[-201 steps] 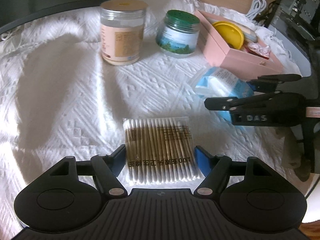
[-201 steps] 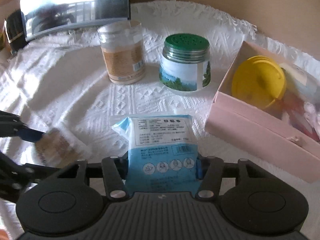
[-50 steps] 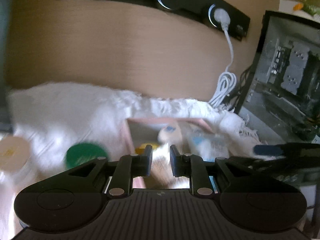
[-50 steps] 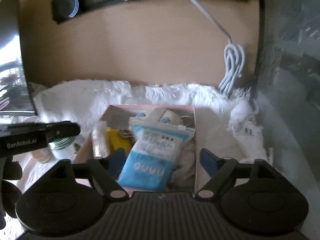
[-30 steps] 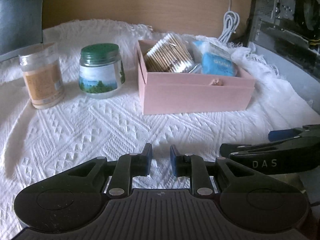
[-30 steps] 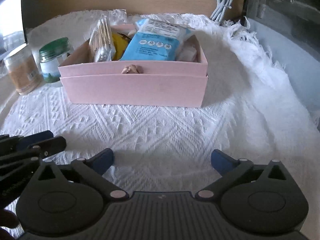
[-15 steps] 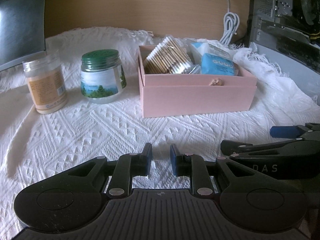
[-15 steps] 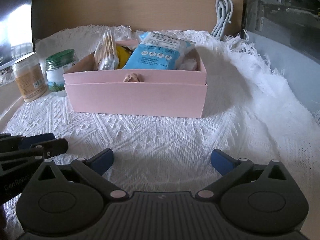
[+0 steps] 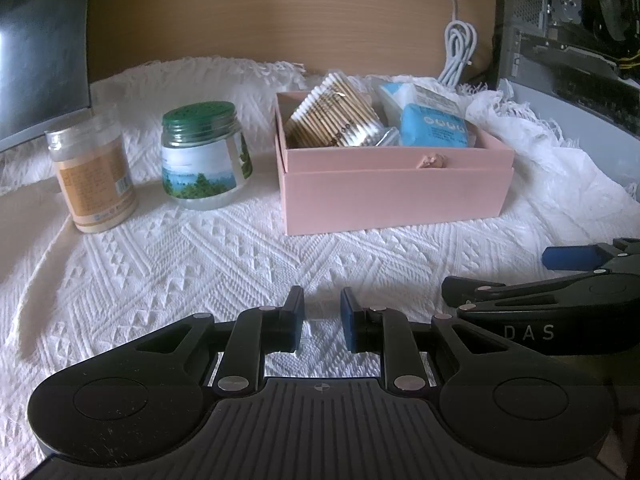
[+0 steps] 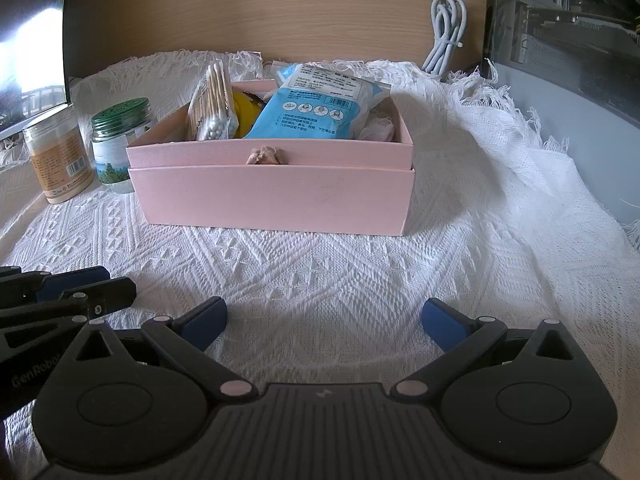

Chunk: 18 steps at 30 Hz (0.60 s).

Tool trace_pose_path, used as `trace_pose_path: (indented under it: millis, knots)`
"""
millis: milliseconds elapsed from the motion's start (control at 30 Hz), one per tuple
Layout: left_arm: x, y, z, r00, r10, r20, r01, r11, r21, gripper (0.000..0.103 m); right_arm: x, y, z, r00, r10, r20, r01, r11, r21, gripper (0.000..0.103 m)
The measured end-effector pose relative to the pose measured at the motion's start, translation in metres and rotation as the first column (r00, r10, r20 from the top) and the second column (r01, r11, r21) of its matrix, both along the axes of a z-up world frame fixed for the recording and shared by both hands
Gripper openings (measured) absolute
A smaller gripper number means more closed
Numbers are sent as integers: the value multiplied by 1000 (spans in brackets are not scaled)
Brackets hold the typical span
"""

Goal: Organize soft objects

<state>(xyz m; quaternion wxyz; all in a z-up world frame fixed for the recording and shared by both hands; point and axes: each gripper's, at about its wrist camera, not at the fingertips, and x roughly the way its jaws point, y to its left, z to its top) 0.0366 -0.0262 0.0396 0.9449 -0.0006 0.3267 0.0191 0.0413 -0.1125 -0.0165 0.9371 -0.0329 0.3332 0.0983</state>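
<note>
We hold both tools low over the white woven cloth (image 10: 320, 256), well back from the pale pink cardboard box (image 10: 272, 196), which stands straight ahead of us; that is the relation any next move turns on. The box lies with its long side across our view, its near wall facing the fingers, so anything we reach for must be approached forward and over that wall from above. Inside it the clear packet of wooden cotton swabs (image 9: 334, 118) leans at the left end, its sticks tilted up and away; the blue-and-white soft tissue pack (image 10: 320, 102) leans against the back and right, its long axis running away from us.

The left gripper (image 9: 322, 320) has its blue pads drawn close with only a narrow gap, holding nothing; the right gripper (image 10: 324, 320) is spread wide and also empty. The right gripper seems to us squarer to the box; the left sits more toward the green-lidded glass jar (image 9: 202, 156) and the tan-labelled clear plastic jar (image 9: 92, 176), both left of the box.

We judge the soft things already stowed, with no loose one on the cloth.
</note>
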Motion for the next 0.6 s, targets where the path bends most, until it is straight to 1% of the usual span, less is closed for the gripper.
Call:
trace_pose_path:
  millis: [600]
  knots:
    - [0,0,0,1000,-6,0,6,1000,2,22,0,0,0,1000,-1,0,1,1000,0,103]
